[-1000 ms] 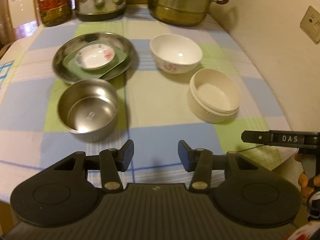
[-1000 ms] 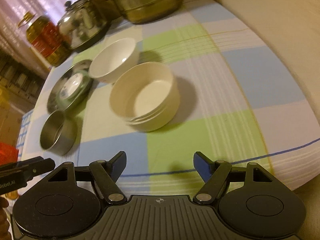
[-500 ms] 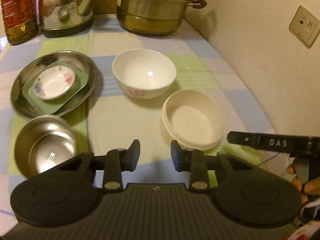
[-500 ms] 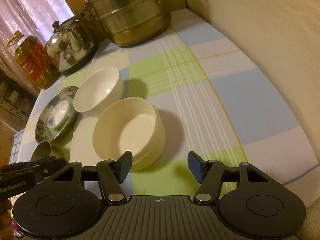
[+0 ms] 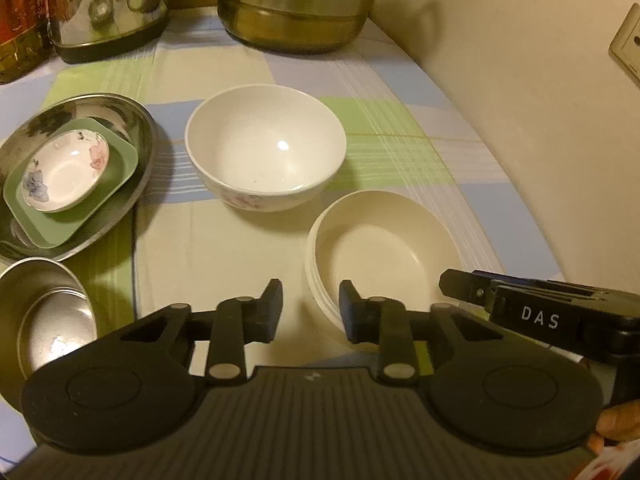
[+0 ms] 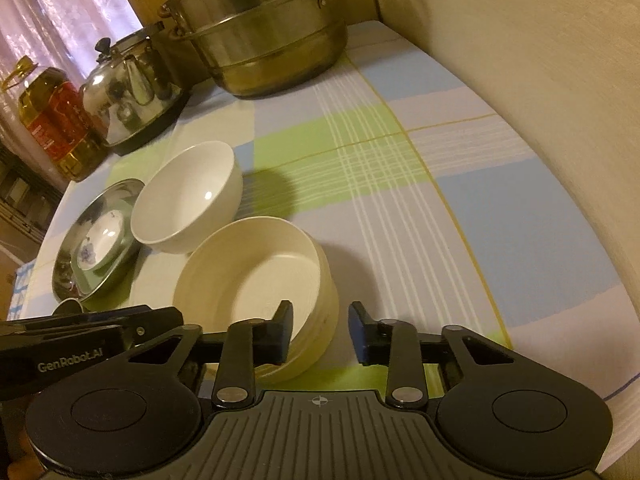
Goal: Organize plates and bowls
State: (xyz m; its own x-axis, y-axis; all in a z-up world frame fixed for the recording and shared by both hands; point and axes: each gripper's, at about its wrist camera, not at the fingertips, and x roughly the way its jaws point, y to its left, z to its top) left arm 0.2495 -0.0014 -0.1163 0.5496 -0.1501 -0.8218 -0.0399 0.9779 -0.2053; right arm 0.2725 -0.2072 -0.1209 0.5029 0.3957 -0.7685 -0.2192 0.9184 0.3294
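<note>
Cream bowl stack [image 5: 380,248] upright, nearest. White floral bowl [image 5: 264,152] just behind. Steel plate [image 5: 132,128] left, holding green dish [image 5: 120,168] and floral saucer [image 5: 64,170]. Steel bowl [image 5: 44,312] front-left.

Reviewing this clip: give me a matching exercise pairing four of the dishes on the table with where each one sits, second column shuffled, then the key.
Things:
1. small floral dish
2. green square plate
3. cream bowl
4. steel bowl

Places:
A. between the right gripper's closing fingers, by its rim
B. directly on the steel plate
C. near left, beside the steel plate
D. on top of the green plate

Pairs: 1-D, 2-B, 3-A, 4-C
</note>
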